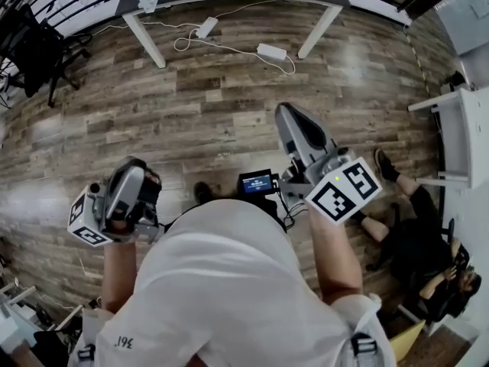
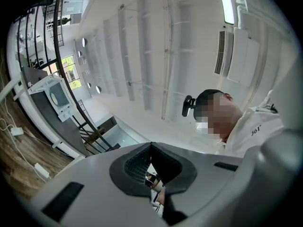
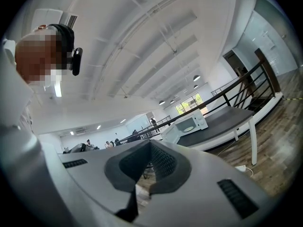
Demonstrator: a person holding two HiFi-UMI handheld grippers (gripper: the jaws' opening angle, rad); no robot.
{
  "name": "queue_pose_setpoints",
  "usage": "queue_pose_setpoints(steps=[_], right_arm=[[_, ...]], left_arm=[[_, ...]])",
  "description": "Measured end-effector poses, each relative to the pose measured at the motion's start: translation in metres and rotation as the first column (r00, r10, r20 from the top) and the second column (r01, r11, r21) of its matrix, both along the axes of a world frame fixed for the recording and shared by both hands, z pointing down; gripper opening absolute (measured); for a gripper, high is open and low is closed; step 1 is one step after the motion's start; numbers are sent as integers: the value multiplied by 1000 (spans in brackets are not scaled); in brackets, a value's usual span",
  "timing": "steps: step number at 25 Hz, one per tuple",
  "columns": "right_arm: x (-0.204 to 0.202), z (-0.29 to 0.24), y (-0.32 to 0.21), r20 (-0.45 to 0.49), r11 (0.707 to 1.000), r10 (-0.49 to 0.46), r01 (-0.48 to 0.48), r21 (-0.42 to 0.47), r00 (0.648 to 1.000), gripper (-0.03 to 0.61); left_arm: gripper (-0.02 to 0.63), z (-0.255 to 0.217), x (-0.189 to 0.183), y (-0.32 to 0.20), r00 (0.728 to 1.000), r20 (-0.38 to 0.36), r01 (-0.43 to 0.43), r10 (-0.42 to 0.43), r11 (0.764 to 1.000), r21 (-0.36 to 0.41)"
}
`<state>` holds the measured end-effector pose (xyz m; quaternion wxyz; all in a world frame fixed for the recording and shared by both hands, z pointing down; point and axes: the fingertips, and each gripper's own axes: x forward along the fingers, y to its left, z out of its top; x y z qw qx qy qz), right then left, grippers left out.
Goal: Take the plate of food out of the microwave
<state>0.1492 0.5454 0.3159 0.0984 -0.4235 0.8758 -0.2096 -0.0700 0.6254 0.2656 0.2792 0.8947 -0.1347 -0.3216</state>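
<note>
Both tools point upward, away from the work. The left gripper (image 2: 151, 146) has its jaws pressed together with nothing between them, and the right gripper (image 3: 150, 144) is the same. The microwave (image 3: 189, 125) stands on a dark table (image 3: 222, 129), well apart, at about 2 o'clock from the right jaws. It looks closed, and the plate of food cannot be made out from here. I judge the step in hand to be the approach: walk to the table, bring both grippers level, spread one pair of jaws to open the microwave, and keep the other free for the plate's rim.
</note>
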Motion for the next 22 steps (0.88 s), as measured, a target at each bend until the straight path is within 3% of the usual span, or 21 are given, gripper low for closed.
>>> queue_pose_setpoints(steps=[7,13,22], right_arm=[[-3,9,0,0,1000,-11,11,-28,1000,0],[-12,13,6,71,996,-70,74,-51,995,0],[-12,16,9,69,995,-78,82,-60,995,2]], left_arm=[[5,4,-1,-3,1000,-7,-3,3,1000,-19],[5,9,-3,-7,1000,-17,25,-25,999,-37],[5,14,1,-6,1000,-20,8,-9,998,-54]])
